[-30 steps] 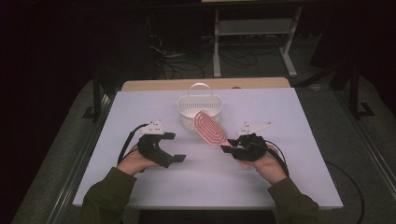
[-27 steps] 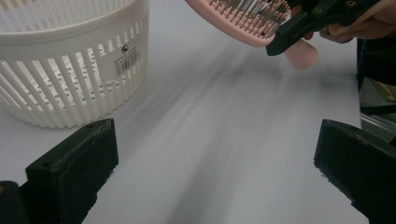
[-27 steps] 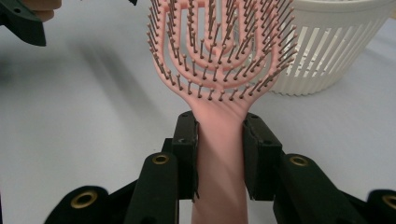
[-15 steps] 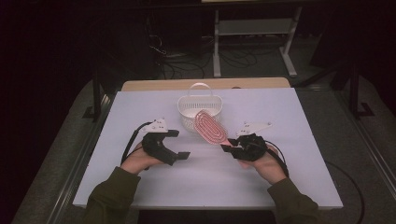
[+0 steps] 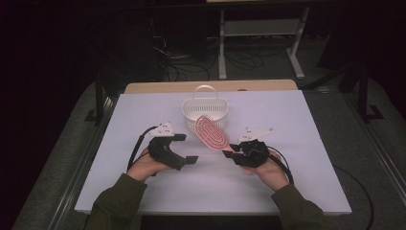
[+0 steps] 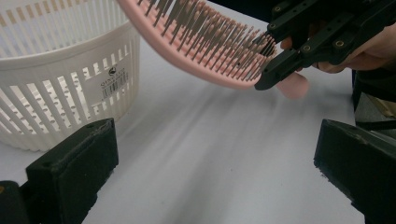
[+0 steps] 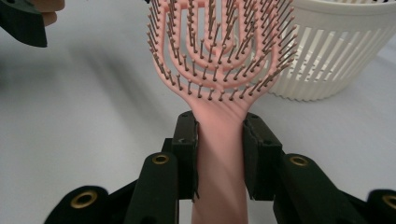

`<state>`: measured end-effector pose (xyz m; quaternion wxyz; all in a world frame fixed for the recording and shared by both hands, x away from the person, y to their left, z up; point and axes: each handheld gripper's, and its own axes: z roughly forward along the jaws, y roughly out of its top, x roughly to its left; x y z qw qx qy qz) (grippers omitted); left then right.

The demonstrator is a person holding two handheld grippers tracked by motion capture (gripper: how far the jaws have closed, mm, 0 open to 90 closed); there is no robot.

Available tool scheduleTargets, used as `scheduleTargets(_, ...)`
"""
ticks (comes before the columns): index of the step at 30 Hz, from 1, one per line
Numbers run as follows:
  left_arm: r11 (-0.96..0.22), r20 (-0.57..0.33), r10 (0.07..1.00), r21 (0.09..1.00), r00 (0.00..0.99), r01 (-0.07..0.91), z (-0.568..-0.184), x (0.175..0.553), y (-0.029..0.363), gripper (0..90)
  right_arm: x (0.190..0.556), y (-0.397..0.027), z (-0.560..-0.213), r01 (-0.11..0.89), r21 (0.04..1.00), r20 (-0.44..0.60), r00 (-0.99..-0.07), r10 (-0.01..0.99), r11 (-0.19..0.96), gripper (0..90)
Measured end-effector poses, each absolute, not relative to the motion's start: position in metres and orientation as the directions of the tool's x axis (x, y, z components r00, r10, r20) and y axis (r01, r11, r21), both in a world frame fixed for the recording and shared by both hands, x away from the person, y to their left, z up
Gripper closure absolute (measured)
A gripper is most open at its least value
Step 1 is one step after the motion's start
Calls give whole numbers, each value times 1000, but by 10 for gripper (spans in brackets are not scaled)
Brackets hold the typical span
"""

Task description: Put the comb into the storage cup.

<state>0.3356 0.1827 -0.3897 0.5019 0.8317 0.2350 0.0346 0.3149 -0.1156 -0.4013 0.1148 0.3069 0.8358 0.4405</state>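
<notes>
**Pink brush clamped by its handle, basket right behind it**

High view first. The white table (image 5: 297, 191) has loads of bare surface along its near edge and out toward both side edges; the clutter sits in the middle. The white basket (image 5: 205, 109) stands near the far edge, roughly 12 o'clock from the table's centre, handle arched up. The pink hairbrush (image 5: 210, 133) slants from the basket's front wall down toward 4 o'clock, where the right gripper (image 5: 233, 154) has its handle end. The left gripper (image 5: 186, 148) sits at about 8 o'clock from the brush, well apart from it, jaws spread wide with nothing between them. Open tabletop lies between the two grippers.

Left gripper view. Its two black jaws stand far apart at the bottom corners, bare table between them. The basket (image 6: 60, 84) is at 10 o'clock, its slotted wall with a small label facing the camera. The hairbrush (image 6: 205, 46) hangs across the top, bristles pointing down, off the table with clear room under it. The right gripper (image 6: 299, 51) bites the brush's end at 2 o'clock.

Right gripper view. The jaws are clamped on the brush handle (image 7: 219, 154), one pad on each side, and the brush head fans out toward 12 o'clock. The basket (image 7: 336, 56) is at 1 o'clock, its wall just behind the head's right edge; touching or not, can't tell. The left gripper's tip (image 7: 23, 23) peeks in at 10 o'clock, with empty table all down the left.
</notes>
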Motion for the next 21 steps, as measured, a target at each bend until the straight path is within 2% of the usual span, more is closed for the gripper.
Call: scheduleTargets(21,-353,-191,470,854,862,382,-388,334,178,0,310,-99,-407,395,820,88,-803,590,415,684)
